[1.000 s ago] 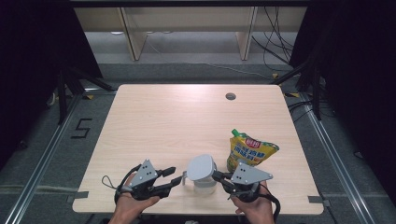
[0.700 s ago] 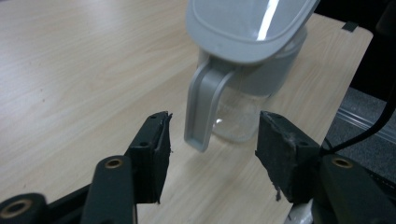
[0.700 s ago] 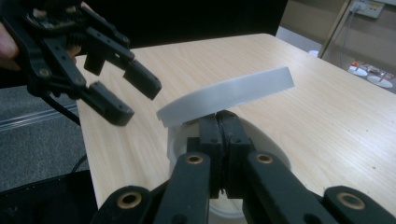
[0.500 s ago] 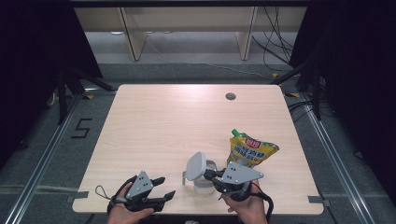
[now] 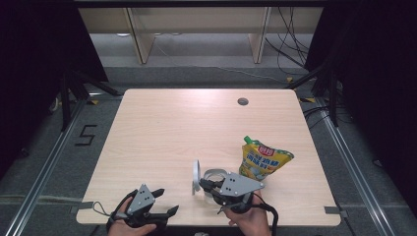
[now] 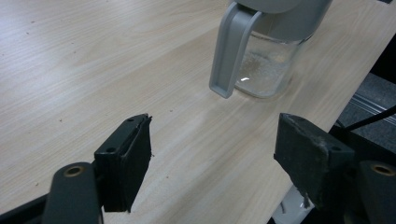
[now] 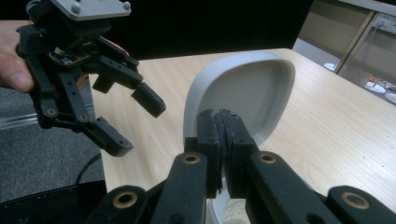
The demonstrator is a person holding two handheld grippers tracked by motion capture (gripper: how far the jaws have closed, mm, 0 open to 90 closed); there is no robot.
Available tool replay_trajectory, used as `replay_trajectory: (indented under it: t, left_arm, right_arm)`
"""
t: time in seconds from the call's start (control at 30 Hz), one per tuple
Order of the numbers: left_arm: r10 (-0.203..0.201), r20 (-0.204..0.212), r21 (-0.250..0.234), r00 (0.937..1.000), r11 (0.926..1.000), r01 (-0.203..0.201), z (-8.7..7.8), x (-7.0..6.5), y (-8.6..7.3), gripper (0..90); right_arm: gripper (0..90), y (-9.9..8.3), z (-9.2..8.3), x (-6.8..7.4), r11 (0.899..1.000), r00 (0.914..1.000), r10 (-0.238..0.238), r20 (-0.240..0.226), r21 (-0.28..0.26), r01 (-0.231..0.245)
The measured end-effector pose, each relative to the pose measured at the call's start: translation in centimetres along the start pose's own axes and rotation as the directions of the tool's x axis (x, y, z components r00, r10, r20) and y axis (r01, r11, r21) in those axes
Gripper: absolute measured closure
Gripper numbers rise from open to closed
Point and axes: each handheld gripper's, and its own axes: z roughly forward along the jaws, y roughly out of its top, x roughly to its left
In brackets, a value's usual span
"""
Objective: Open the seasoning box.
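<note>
Holding the jar's (image 5: pixel 215 178) lid (image 5: pixel 196 175) up with my right gripper (image 7: pixel 219 122), left gripper (image 5: pixel 164 201) just opened empty; next comes the pouch (image 5: pixel 261 161), far right.

Our left gripper (image 5: pixel 164 206) sits low at the near edge, held in our left hand (image 5: pixel 123 227); its fingers (image 6: pixel 123 163) have just been opening and stand wide apart with nothing between them. Our right gripper (image 5: pixel 202 184) points left, gripped by our right hand (image 5: pixel 248 221), its fingers (image 7: pixel 208 140) pressed close together.
</note>
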Motion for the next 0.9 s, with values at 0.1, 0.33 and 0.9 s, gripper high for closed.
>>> replay_trajectory:
  t: [0.1, 0.33, 0.9]
  left_arm:
    - [-0.027, -0.004, -0.002, 0.9996, 0.9996, 0.027, 0.1, -0.2, 0.0, 24.9]
    - [-0.036, 0.002, -0.008, 0.9994, 0.9993, 0.036, 0.1, -0.4, 0.0, 23.7]
    - [-0.026, -0.003, -0.005, 0.9997, 0.9997, 0.026, -0.1, -0.2, 0.1, 20.5]
  right_arm:
    - [85.7, -0.3, -0.6, -0.3, 1.000, 0.9998, 0.019, 0.005, -0.015, -0.019]
    - [81.2, -1.3, -1.9, -1.4, 0.998, 0.9982, 0.055, 0.023, -0.031, -0.054]
    - [69.2, -6.0, -7.7, -3.7, 0.994, 0.9830, 0.108, 0.148, -0.042, -0.103]
